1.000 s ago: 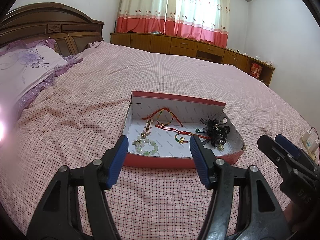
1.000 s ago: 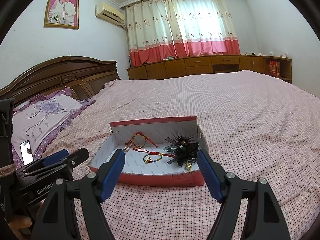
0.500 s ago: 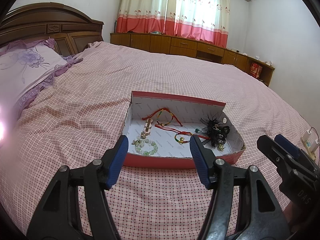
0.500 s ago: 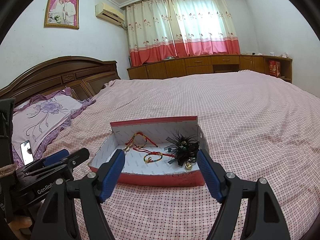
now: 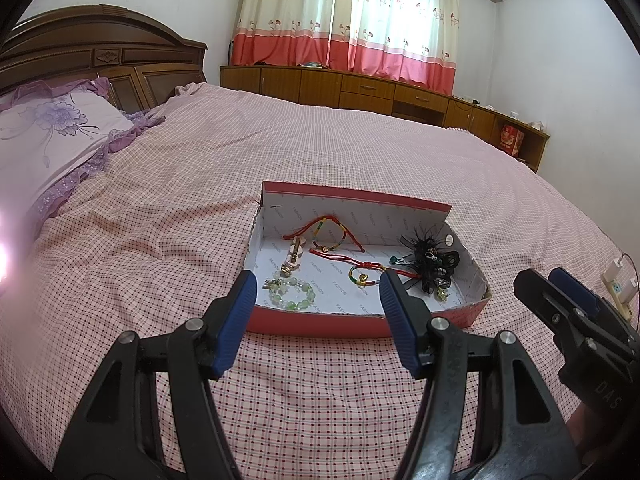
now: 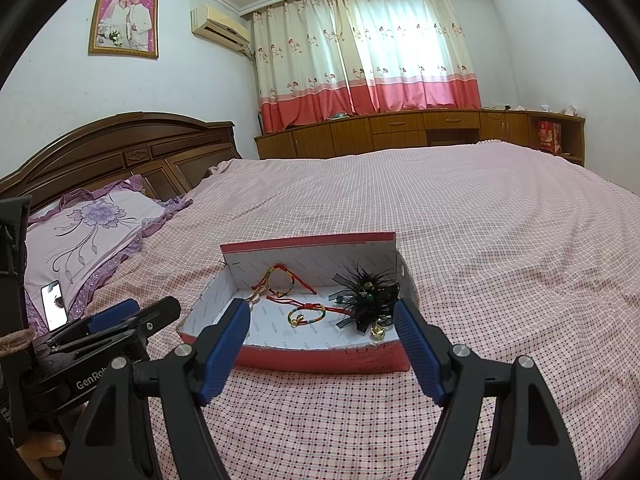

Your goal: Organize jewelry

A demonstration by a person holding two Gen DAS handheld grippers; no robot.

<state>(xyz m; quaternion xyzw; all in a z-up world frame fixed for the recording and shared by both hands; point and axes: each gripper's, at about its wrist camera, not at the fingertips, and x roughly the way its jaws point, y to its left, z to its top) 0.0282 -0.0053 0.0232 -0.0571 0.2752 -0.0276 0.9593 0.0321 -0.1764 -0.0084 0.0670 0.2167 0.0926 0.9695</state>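
Note:
A shallow red box (image 5: 320,322) (image 6: 320,358) with a white lining lies on the bed. Inside are a green bead bracelet (image 5: 292,294), red cord bracelets (image 5: 332,236) (image 6: 306,314), a pale pendant (image 5: 294,256) and a black feather ornament (image 5: 432,262) (image 6: 370,290). My left gripper (image 5: 318,290) hovers open just short of the box's near wall, nothing between its blue pads. My right gripper (image 6: 322,318) is open too, framing the box from the near side. Each view shows the other gripper at its edge.
The pink checked bedspread (image 5: 320,392) spreads all around the box. A purple floral pillow (image 6: 92,232) and a phone (image 6: 54,300) lie at the left by the wooden headboard (image 6: 120,148). A power strip (image 5: 618,284) sits at the right. Cabinets (image 6: 400,130) line the far wall.

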